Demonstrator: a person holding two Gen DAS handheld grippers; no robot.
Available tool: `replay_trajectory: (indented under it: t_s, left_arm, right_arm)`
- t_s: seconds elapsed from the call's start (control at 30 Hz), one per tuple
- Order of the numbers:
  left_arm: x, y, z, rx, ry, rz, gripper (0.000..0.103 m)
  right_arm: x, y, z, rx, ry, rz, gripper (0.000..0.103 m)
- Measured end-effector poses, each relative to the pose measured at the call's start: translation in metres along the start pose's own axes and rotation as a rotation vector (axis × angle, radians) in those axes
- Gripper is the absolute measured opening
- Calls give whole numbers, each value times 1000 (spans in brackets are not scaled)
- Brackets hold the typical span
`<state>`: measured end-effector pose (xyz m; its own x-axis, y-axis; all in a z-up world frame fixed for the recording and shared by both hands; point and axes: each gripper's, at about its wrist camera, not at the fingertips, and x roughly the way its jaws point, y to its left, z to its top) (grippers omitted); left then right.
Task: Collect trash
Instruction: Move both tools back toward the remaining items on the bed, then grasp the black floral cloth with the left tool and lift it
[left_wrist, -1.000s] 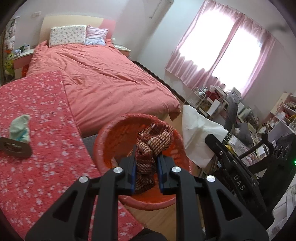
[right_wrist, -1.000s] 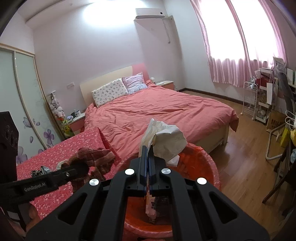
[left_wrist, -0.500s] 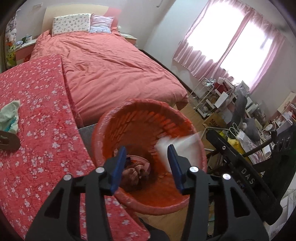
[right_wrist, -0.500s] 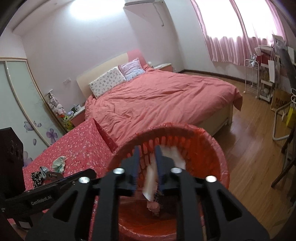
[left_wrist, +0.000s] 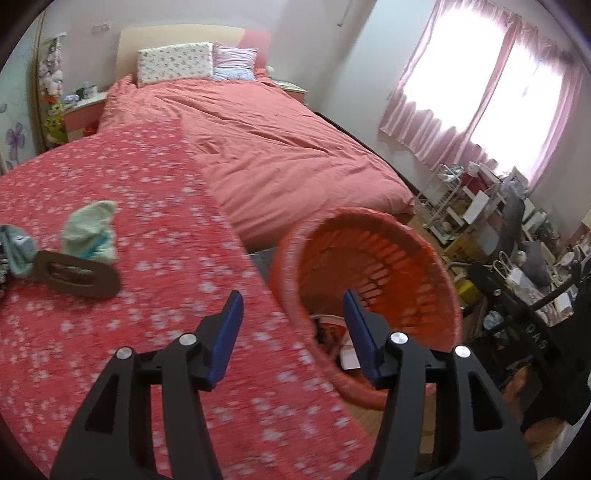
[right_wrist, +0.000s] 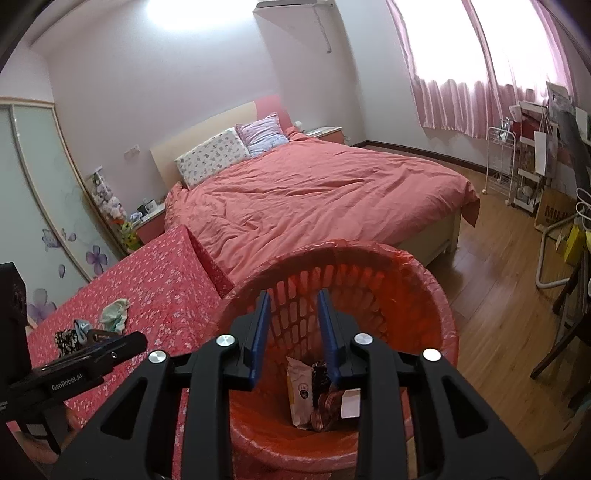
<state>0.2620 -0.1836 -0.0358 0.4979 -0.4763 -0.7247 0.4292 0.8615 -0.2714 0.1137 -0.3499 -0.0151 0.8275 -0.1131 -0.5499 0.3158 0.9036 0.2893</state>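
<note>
A pink-covered bed (right_wrist: 317, 192) with two pillows (right_wrist: 229, 147) — pink curtains (right_wrist: 461, 66) at the window.

Orange basket (right_wrist: 424, 280), red flowered cloth (left_wrist: 147, 221)

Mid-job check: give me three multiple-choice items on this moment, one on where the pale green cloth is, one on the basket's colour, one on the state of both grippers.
1. Where does the pale green cloth lie?
A. on the floral cover
B. in the basket
C. on the floor

2. What colour is the basket?
A. blue
B. orange-red
C. white

3. How are the left gripper and right gripper?
A. both shut on trash
B. one open, one shut
C. both open, empty

Answers: 1 A, it rests on the floral cover beside a brown oval ring. 2 B, walls and liner are orange-red. 3 C, each pair of fingers stands apart with nothing between.
</note>
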Motion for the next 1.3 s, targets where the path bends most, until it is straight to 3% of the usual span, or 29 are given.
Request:
replay_trajectory:
  t_s: [0.27,0.43,0.7,0.8,0.93,1.3]
  left_arm:
    - [-27,54,-10,-29,-24,115,58]
    - [-54,101,-15,-51,-67,234,64]
    - [-92,203,-24,-198,-108,411,71]
    - [-101,234,-26,-249,-118,453,74]
    - [-104,261,-26,-293,-120,460,74]
    - [-73,285,-8,-347,-86,412,73]
  right_arm:
    - [-3,26,-6,-38,2,17,32]
    - [0,49,-15,-67,16,42,38]
    - [13,94,-30,-123,60,96,39]
    - [18,108,-36,-140,72,110,46]
    - [29,130,-43,-166,102,130,46]
    - [47,164,-57,-225,160,154,46]
